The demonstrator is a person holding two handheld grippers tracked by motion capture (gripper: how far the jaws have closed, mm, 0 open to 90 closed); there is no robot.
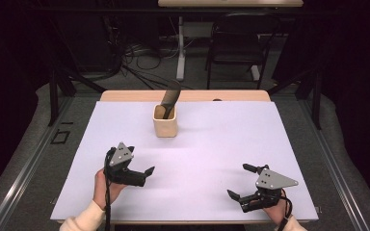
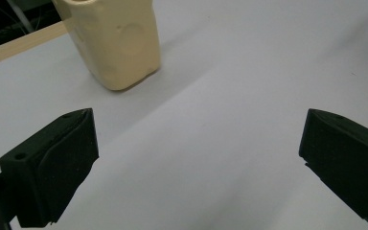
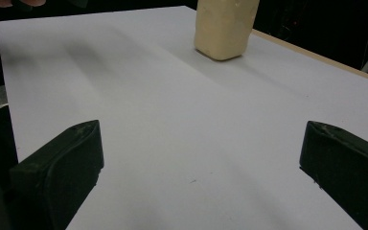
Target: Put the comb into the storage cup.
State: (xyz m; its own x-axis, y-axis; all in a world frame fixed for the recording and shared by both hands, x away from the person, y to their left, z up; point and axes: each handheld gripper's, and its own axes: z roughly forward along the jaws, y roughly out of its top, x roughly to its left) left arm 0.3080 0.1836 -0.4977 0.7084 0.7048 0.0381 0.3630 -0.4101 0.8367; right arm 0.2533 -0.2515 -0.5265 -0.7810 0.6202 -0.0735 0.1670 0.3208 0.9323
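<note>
The left gripper [image 1: 136, 161] and the right gripper [image 1: 243, 182] both rest low over the white table [image 1: 212, 139] with jaws spread wide and nothing between them. The cream holder [image 1: 165, 120] stands upright ahead of both, nearer the left gripper, well apart from each. A dark utensil [image 1: 170, 98] leans inside it, tilted away from the grippers.

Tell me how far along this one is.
Either barely begun or just finished. The dark utensil stands in the cream holder at the far side. Nothing is in hand: the left gripper and right gripper rest open, apart from it.
</note>
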